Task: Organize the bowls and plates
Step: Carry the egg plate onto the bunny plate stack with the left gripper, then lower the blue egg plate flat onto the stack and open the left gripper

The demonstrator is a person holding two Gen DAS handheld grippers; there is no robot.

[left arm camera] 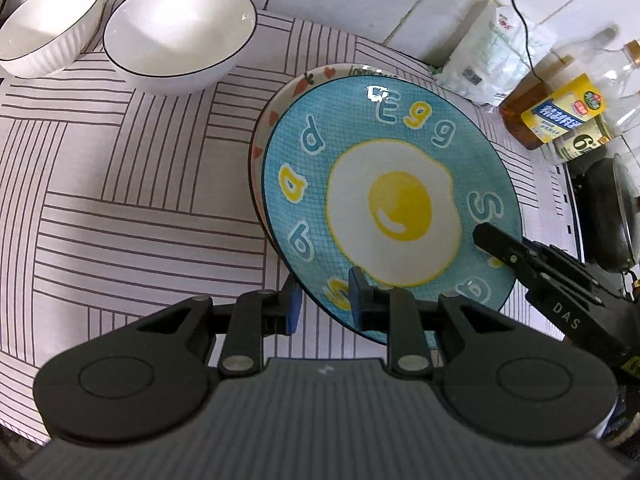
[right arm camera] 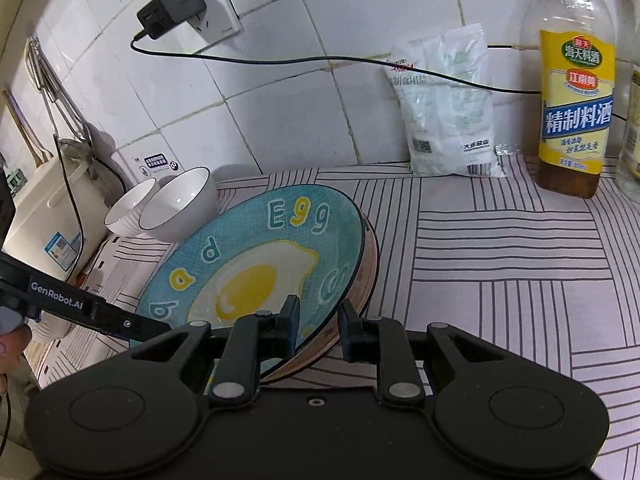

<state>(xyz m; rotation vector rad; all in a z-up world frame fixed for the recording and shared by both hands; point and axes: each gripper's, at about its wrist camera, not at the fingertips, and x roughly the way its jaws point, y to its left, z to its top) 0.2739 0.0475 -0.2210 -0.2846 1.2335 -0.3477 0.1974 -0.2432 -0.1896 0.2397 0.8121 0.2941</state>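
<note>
A blue plate with a fried-egg picture (left arm camera: 392,208) (right arm camera: 264,264) lies on top of a white plate with carrots and hearts (left arm camera: 296,84) (right arm camera: 370,264) on the striped cloth. My left gripper (left arm camera: 325,304) straddles the near rim of the plates, one finger each side, with a gap to the left finger. My right gripper (right arm camera: 319,326) straddles the rim at the plates' right side and shows in the left wrist view (left arm camera: 500,244). Two white bowls (left arm camera: 180,32) (left arm camera: 50,24) stand side by side at the back left, also in the right wrist view (right arm camera: 180,208).
A salt bag (right arm camera: 444,104), cooking-wine bottle (right arm camera: 574,92) and another bottle (left arm camera: 600,76) stand by the tiled wall. A black pan (left arm camera: 612,220) sits at the right. A charger and cable (right arm camera: 172,10) run along the wall. A white appliance (right arm camera: 44,216) stands far left.
</note>
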